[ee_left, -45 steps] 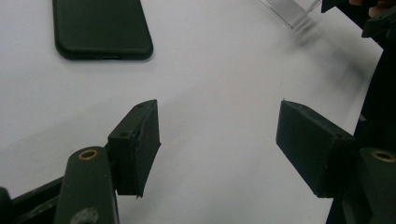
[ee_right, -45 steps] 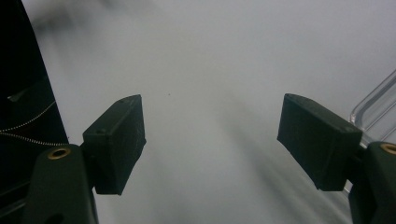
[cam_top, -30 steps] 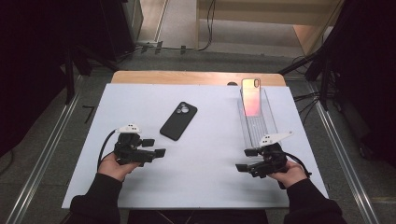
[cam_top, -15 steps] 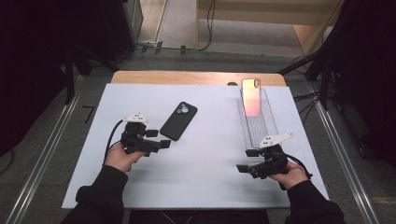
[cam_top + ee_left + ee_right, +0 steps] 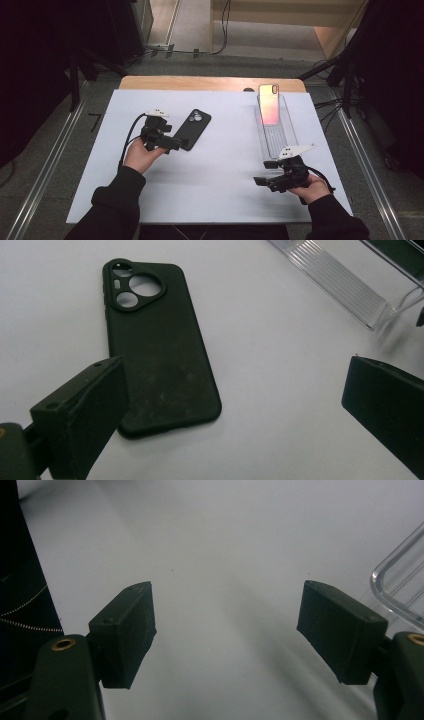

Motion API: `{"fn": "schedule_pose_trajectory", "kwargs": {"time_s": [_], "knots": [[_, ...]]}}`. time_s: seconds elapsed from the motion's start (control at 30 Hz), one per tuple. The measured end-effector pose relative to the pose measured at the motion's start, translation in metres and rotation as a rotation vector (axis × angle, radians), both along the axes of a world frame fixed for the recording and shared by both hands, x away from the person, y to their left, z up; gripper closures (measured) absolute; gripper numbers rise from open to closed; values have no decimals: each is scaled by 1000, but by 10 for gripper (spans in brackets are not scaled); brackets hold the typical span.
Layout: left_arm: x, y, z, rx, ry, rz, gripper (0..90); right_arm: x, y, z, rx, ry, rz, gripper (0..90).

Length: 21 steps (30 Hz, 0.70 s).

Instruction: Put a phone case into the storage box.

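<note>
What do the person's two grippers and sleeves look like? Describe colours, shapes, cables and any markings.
Both the left gripper and the right gripper are black, each topped by a pale grey three-cornered plate. Their jaws end in blocky matte black pads, with brass-coloured rivets at the jaw bases. A black cable loops from the left gripper. The person wears dark long sleeves with ribbed cuffs.

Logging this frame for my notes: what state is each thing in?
Black case: flat on the table, camera cutout up, not gripped.
Phone: leaning in the clear stand, pink back showing.
Clear stand: on the table, holding the phone.
Left gripper: open, jaws just opened wider, at the case.
Right gripper: open, nothing held.
</note>
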<state>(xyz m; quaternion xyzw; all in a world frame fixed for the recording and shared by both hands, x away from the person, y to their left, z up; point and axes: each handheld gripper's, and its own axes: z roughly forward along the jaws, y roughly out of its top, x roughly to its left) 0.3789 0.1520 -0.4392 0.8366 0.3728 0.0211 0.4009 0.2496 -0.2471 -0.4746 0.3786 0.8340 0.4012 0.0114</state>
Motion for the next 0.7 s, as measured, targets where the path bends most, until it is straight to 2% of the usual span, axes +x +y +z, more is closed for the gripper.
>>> {"fn": "schedule_pose_trajectory", "kwargs": {"time_s": [0.17, 0.43, 0.63, 0.7], "knots": [[11, -10, -1, 30, -6, -16, 0, 0, -1, 1, 3, -2, -1, 212], [27, -16, -5, 31, 11, 26, 47, 0, -2, 2, 7, -5, -14, 212], [37, -17, -5, 60, -20, 71, 113, 0, -1, 1, 5, -4, -8, 212], [40, -17, -5, 45, -23, 72, 118, 1, -1, 1, 3, -5, -10, 212]]}}
